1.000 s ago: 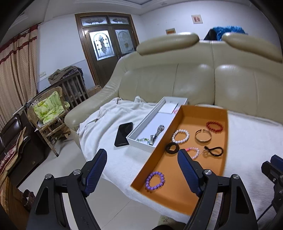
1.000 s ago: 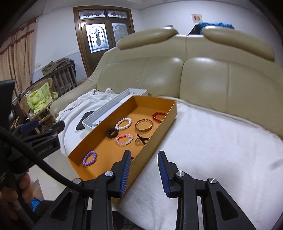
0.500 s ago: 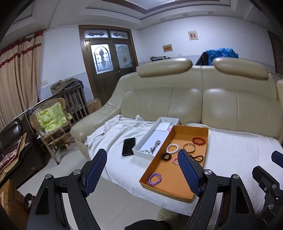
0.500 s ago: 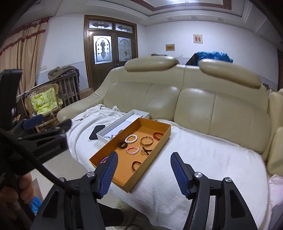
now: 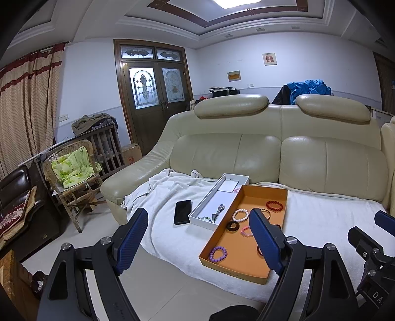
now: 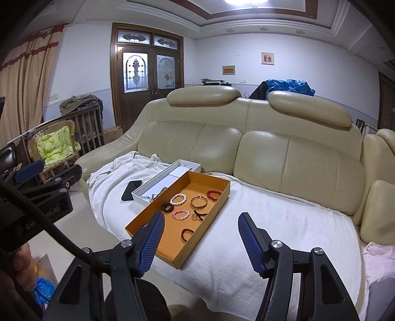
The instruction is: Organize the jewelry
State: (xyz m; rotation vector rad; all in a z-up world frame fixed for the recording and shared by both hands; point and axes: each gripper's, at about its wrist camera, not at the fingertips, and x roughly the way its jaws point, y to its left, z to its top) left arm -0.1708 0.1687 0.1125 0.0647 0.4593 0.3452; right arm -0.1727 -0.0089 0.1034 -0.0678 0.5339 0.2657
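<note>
Both the left tool (image 5: 198, 240) and right tool (image 6: 201, 240) gape empty, well back from the orange tray (image 6: 219, 201).

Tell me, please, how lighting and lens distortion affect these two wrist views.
Left wrist view: ceiling lamp blown out at the top edge, sofa back bowed by the fisheye, corners vignetted black. Right wrist view: the same curvature, dark corners, jewelry in the orange tray evenly lit and sharp.
</note>
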